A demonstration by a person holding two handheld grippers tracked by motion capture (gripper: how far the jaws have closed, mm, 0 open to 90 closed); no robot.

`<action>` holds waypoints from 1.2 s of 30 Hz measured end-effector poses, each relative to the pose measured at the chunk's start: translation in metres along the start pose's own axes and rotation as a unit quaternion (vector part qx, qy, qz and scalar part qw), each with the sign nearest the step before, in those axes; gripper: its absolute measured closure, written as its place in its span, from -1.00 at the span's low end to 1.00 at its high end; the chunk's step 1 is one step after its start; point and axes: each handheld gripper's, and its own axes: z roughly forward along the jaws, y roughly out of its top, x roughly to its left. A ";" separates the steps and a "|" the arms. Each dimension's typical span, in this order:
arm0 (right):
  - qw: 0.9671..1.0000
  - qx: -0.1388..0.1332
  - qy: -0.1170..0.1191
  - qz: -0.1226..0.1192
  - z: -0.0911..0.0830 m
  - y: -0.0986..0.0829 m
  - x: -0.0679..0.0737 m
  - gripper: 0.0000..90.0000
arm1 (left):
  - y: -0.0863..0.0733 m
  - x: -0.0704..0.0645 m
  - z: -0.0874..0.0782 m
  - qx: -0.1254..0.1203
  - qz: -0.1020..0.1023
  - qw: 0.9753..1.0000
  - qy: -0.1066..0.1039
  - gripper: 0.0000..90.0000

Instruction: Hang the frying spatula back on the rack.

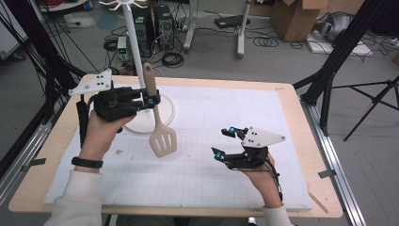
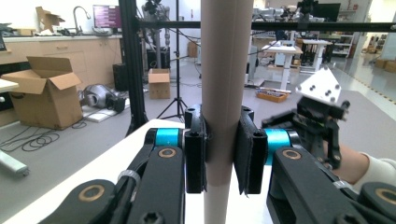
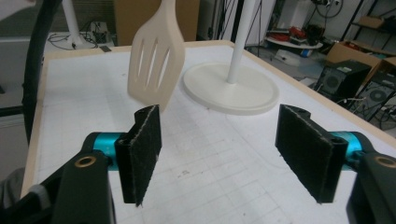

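Observation:
A cream slotted spatula [image 1: 161, 132] hangs upright above the white mat, blade down, handle up. My left gripper [image 1: 151, 100] is shut on its handle [image 2: 223, 93], which stands vertical between the two pads. My right gripper [image 1: 224, 141] stands open over the mat at the right, with nothing between its jaws. In the right gripper view [image 3: 224, 156] the spatula blade [image 3: 152, 65] hangs ahead and to the left, off the surface. A white stand with a round base [image 1: 164, 115] and a tall pole [image 1: 134, 42] rises just behind the spatula.
The white gridded mat [image 1: 197, 155] covers most of the wooden table [image 1: 310, 188]. The stand's base [image 3: 231, 88] lies ahead of the right gripper. Hooks top the pole [image 1: 123, 4]. Black tripod legs, cables and cardboard boxes stand on the floor beyond the table.

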 end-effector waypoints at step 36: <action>0.999 -0.013 0.019 0.045 -0.019 -0.028 -0.020 -0.57 | 0.052 0.083 0.000 0.024 -0.010 0.999 0.044 0.69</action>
